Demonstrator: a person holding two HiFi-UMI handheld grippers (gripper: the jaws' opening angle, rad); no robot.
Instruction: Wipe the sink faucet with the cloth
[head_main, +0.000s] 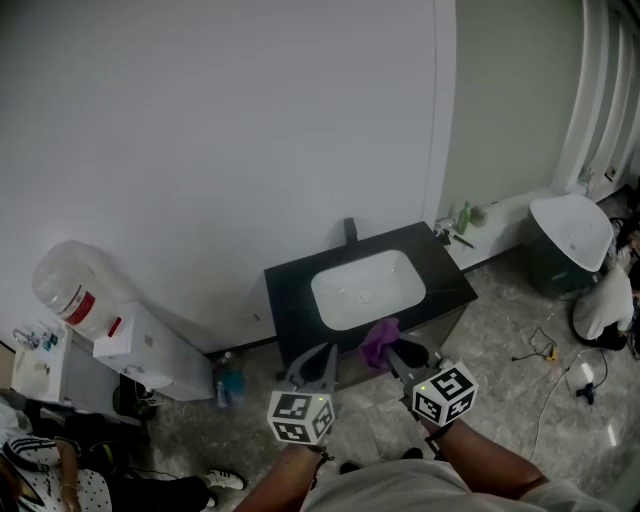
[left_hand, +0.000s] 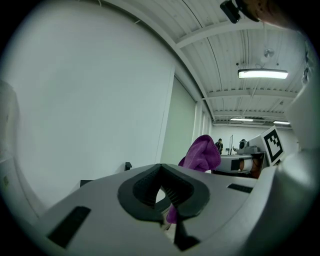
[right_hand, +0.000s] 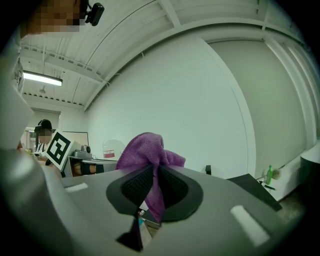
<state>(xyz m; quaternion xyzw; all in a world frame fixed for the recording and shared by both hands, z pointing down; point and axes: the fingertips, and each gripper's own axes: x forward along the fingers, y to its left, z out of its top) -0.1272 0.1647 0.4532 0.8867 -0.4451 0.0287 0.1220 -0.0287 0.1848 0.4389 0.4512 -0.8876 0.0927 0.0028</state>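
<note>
A white sink (head_main: 365, 290) sits in a black countertop (head_main: 452, 280) against the wall, with a black faucet (head_main: 350, 230) at its back edge. My right gripper (head_main: 395, 352) is held in front of the counter, shut on a purple cloth (head_main: 380, 340) that bunches above its jaws. In the right gripper view the cloth (right_hand: 147, 150) is pinched in my right gripper (right_hand: 152, 169), and the faucet (right_hand: 207, 170) shows small and far off. My left gripper (head_main: 315, 362) is beside it, shut and holding nothing. In the left gripper view the cloth (left_hand: 202, 152) rises behind my left gripper (left_hand: 161, 167).
A water dispenser (head_main: 150, 350) with a lying bottle (head_main: 75, 285) stands at the left. A green bottle (head_main: 463, 218) is at the counter's far right corner. A white tilted basin (head_main: 572, 230) and cables (head_main: 545, 350) lie on the floor at the right.
</note>
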